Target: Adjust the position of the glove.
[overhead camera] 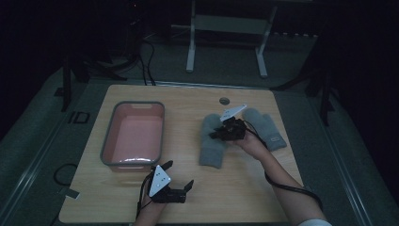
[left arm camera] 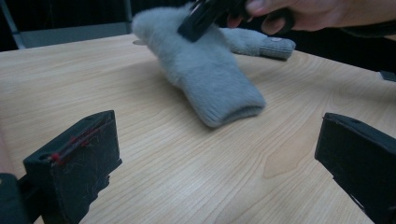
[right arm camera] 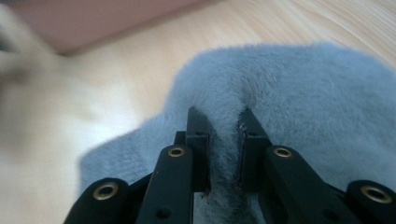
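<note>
Two grey fuzzy mittens lie at the table's right centre. The nearer mitten (overhead camera: pixel 211 148) (left arm camera: pixel 210 77) (right arm camera: pixel 308 93) has a fold of its fabric pinched between the jaws of my right gripper (overhead camera: pixel 218 133) (right arm camera: pixel 223 128) (left arm camera: pixel 205 18), which is shut on it near the thumb end. Behind the right hand lies the second mitten (overhead camera: pixel 267 126) (left arm camera: pixel 261 44). My left gripper (overhead camera: pixel 179 175) (left arm camera: pixel 217 140) rests low near the table's front edge, in front of the bin. Its jaws are wide open with nothing between them, and they face the nearer mitten's cuff.
A pink bin with a grey rim (overhead camera: pixel 134 103) (right arm camera: pixel 93 18) stands on the left half of the wooden table (overhead camera: pixel 235 193), and its inside looks bare. A small round grommet (overhead camera: pixel 224 100) sits near the far edge. The right gripper's cable (overhead camera: pixel 291 188) trails toward the front right.
</note>
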Available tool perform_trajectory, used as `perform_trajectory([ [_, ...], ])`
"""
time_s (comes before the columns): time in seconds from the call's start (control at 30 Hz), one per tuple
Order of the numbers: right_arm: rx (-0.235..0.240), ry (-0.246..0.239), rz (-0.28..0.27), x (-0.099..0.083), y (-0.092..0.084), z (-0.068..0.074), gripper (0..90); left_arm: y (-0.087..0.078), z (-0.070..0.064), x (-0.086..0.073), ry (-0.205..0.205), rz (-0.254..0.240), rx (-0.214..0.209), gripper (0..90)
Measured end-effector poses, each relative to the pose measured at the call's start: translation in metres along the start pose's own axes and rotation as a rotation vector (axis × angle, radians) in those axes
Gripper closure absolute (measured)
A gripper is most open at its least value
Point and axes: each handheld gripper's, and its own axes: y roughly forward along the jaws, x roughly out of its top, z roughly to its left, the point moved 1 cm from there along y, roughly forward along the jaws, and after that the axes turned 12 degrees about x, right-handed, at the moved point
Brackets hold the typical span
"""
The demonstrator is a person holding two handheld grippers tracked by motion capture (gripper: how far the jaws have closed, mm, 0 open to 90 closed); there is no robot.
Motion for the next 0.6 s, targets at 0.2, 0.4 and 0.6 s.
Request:
perform_trajectory([
  [0.2,0.087,-0.055,-0.058,0.013,-0.010,0.031,79.2,0.000,-0.001,0.000,0.014,-0.002,0.003,0.2],
  [0.4,0.117,-0.101,0.016,0.002,0.021,0.034,79.0,0.000,0.000,0.000,-0.002,-0.002,0.002,0.2],
  [0.6,0.089,-0.052,0.123,-0.020,0.055,0.018,62.1,-0.001,0.000,0.000,0.006,0.000,-0.001,0.2],
])
